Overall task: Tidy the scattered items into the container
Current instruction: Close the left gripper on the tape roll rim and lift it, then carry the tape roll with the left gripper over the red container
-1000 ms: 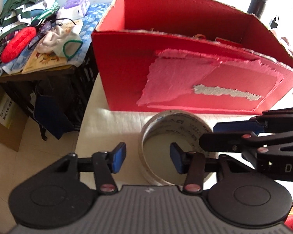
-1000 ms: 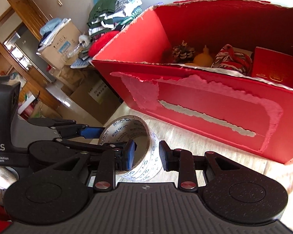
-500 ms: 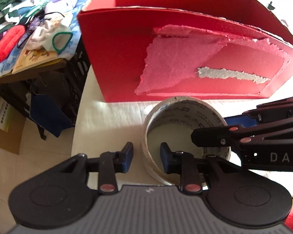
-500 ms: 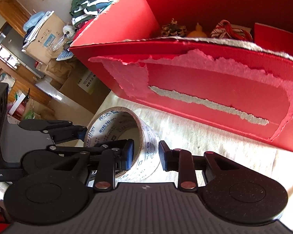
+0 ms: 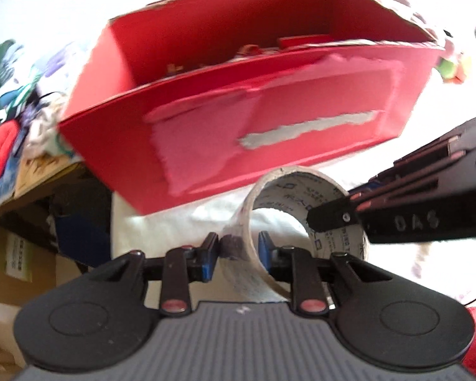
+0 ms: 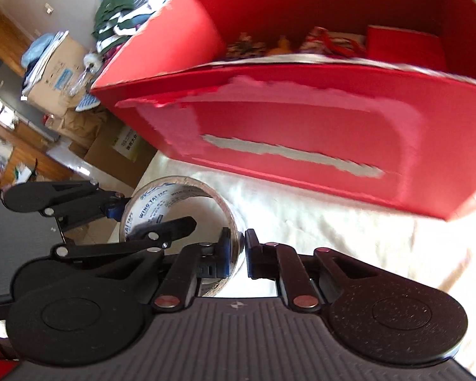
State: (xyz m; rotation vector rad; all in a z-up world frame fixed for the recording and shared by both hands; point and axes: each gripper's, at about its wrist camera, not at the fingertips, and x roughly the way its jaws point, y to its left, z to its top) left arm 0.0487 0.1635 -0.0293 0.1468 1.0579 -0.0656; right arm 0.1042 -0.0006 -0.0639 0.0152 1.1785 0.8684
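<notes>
A roll of clear printed tape stands on edge on the cream-clothed table, in front of the red cardboard box. My left gripper is closing on the roll's left wall, one blue pad outside and one inside the ring. My right gripper is closing on the opposite wall the same way. Each gripper shows in the other's view, reaching into the ring from the side. The box holds a pine cone, a yellow object, striped cloth and a red packet.
The table's left edge drops to a floor with cardboard boxes and a dark crate. A pile of folded clothes and a red plush item lie on a side surface left of the box.
Both grippers went from open around the roll's wall to pinched on it. Both views have rolled, and the box's inside now shows in the left wrist view.
</notes>
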